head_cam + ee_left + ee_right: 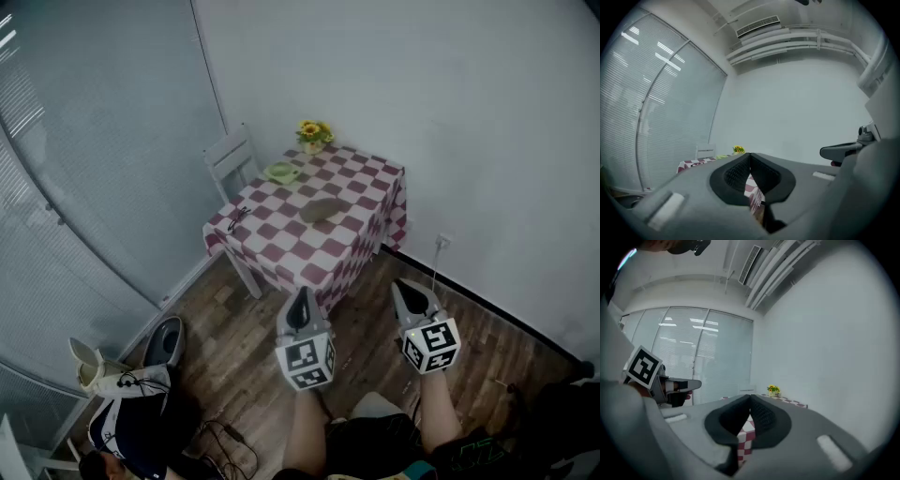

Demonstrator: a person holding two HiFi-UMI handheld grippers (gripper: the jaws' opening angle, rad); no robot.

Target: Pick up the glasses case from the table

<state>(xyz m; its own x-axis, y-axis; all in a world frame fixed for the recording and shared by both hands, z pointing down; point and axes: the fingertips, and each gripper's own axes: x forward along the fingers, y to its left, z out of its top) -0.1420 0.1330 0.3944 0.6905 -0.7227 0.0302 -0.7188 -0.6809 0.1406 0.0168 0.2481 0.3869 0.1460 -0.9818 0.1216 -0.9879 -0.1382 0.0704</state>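
head view has the left tongs (301,298) and the right tongs (409,292) side by side over the wooden floor (234,347), short of the table's near corner and touching nothing. each gripper view shows its own jaws together with nothing between them; only checked cloth shows past the tips. the glasses case (322,210), a dull olive oval, lies about the middle of the table (281,251), well apart from both tongs.

the step in hand looks like the approach. to do it well, i would close in on the near corner first, then spread the jaws of one tongs before they reach the case, not over it. bring them in low and across the narrow width of the case at its middle, so the rounded shell does not squirt out sideways. clamp firmly, then lift straight up, so the cloth is not dragged.

the case is shut, so what it holds cannot be seen. a green dish (282,172) sits by the far left edge; it looks empty, though it is too small to be sure. a small pot (313,147) at the far corner holds yellow flowers (314,130).
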